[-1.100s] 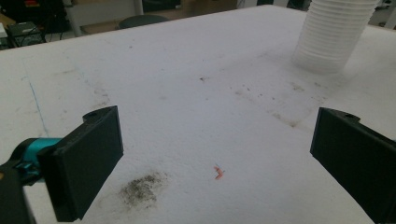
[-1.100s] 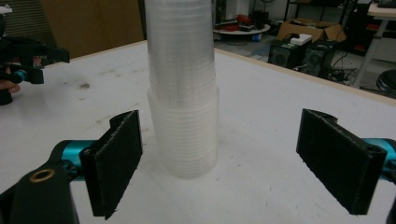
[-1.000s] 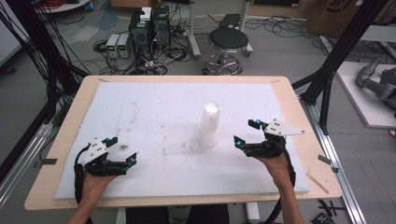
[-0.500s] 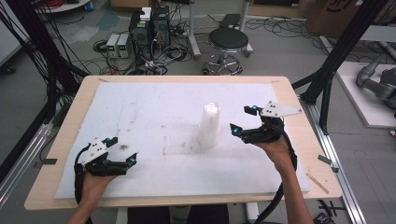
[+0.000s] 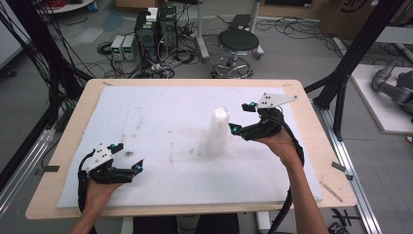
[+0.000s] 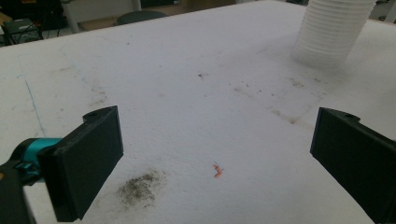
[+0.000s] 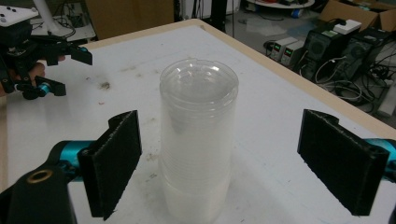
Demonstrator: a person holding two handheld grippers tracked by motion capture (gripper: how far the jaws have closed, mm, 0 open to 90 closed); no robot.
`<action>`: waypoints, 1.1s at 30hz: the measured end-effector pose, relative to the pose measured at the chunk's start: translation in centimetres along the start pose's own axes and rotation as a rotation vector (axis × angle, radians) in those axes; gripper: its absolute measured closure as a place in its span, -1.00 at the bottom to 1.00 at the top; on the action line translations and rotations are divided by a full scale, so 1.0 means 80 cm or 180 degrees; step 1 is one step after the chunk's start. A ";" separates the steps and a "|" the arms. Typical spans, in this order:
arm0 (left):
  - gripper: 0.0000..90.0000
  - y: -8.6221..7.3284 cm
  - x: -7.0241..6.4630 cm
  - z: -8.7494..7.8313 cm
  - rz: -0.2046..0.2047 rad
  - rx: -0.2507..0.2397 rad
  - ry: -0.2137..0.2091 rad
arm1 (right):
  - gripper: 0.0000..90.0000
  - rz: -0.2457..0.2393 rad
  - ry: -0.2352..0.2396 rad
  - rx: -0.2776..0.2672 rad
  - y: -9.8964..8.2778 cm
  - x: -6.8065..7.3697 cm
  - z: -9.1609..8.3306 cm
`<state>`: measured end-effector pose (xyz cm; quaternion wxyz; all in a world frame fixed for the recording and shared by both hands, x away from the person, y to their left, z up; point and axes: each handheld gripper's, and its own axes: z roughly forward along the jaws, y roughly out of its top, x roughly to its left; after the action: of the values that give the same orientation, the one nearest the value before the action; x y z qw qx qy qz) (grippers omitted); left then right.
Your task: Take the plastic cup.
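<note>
1. High view: a wooden bench [image 5: 63, 161] carries a white foam sheet [image 5: 160, 122]. A tall stack of clear plastic cups [image 5: 217, 131], upside down, stands upright a little right of the sheet's middle. The right claw [image 5: 242, 118] is just beside the stack on its right, raised off the sheet, jaws spread and pointing at the stack's upper half. The left claw [image 5: 127, 156] rests low, well apart from the stack, toward the near left of the sheet, jaws also spread and holding nothing. The right hand is by far the nearer to the stack.

2. Left claw view: both black jaws stand wide apart over bare foam. A dark smudge [image 6: 140, 187] and a small orange scrap [image 6: 217, 170] lie between them. The base of the stack of cups [image 6: 332, 32] shows far off at upper right.

3. Right claw view: the stack of cups [image 7: 198, 140] stands straight ahead between the released jaws, closer to the left jaw, touching neither. Its long axis is vertical, crossing the line between the jaws, so a sideways squeeze looks possible. The left claw [image 7: 70, 67] sits beyond the stack.
</note>
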<state>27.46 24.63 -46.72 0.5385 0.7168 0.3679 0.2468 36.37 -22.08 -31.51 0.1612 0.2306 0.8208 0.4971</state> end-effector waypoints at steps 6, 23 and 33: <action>-0.95 0.000 0.000 0.001 -0.0020 0.0003 -0.0004 | -0.71 -0.0016 0.0094 0.0088 0.008 -0.002 0.017; -0.95 0.000 0.001 0.001 -0.0024 0.0018 -0.0013 | -0.70 -0.0022 0.0266 0.0225 0.017 -0.003 0.054; -0.94 0.000 0.001 0.001 -0.0026 0.0017 -0.0015 | -0.70 0.0045 0.0286 0.0309 0.013 -0.002 0.069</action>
<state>27.56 24.63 -46.72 0.5384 0.7174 0.3701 0.2419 39.49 -17.68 -33.10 0.1093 0.2214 0.8487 0.4678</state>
